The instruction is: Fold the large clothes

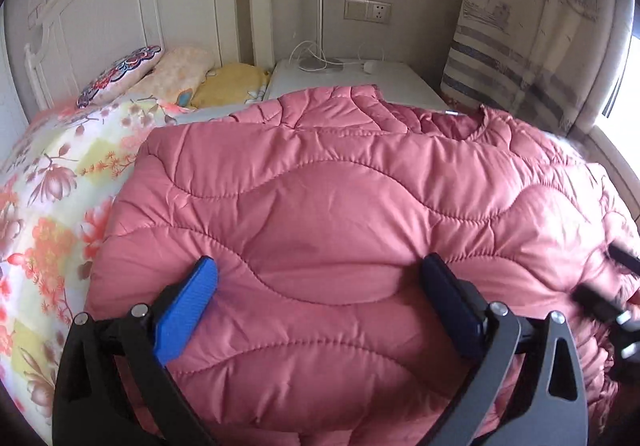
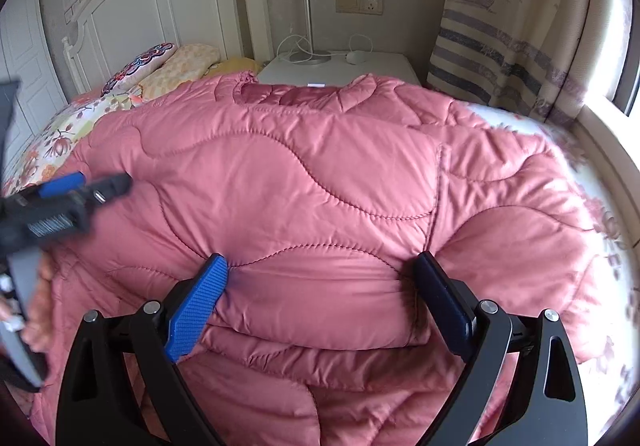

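A large pink quilted jacket (image 1: 320, 214) lies spread on the bed, collar toward the headboard; it also fills the right wrist view (image 2: 312, 182). My left gripper (image 1: 320, 286) is open, its blue pads wide apart over the jacket's left part, holding nothing. My right gripper (image 2: 320, 282) is open, its jaws on either side of a raised fold of the jacket near the front edge, not closed on it. The right gripper shows blurred at the right edge of the left wrist view (image 1: 604, 294). The left gripper shows blurred at the left of the right wrist view (image 2: 68, 194).
A floral bedsheet (image 1: 48, 214) covers the bed, with pillows (image 1: 168, 74) by the white headboard (image 1: 120, 6). A white nightstand (image 1: 352, 82) with a lamp pole and cables stands behind. A curtain (image 1: 532, 46) hangs at the right by a bright window.
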Action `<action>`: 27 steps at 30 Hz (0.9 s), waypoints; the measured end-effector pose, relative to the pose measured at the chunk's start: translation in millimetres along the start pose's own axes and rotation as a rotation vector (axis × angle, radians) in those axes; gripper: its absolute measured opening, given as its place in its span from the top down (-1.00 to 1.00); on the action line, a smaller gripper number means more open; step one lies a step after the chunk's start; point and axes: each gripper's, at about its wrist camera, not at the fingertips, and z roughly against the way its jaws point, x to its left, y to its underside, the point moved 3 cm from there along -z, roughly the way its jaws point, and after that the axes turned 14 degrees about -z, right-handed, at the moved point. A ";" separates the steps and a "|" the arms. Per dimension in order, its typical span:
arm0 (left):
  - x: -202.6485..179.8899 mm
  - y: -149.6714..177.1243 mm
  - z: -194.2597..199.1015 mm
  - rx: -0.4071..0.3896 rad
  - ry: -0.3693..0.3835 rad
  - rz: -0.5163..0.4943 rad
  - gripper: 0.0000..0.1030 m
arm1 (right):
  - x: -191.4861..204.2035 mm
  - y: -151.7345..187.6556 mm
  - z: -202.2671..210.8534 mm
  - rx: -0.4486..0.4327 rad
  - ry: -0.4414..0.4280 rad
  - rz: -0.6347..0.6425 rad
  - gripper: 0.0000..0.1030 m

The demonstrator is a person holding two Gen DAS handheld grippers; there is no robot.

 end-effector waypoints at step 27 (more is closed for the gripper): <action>3.9 3.3 -6.9 0.019 0.019 0.022 -0.96 | -49.8 6.8 3.7 0.051 0.107 -0.026 -0.91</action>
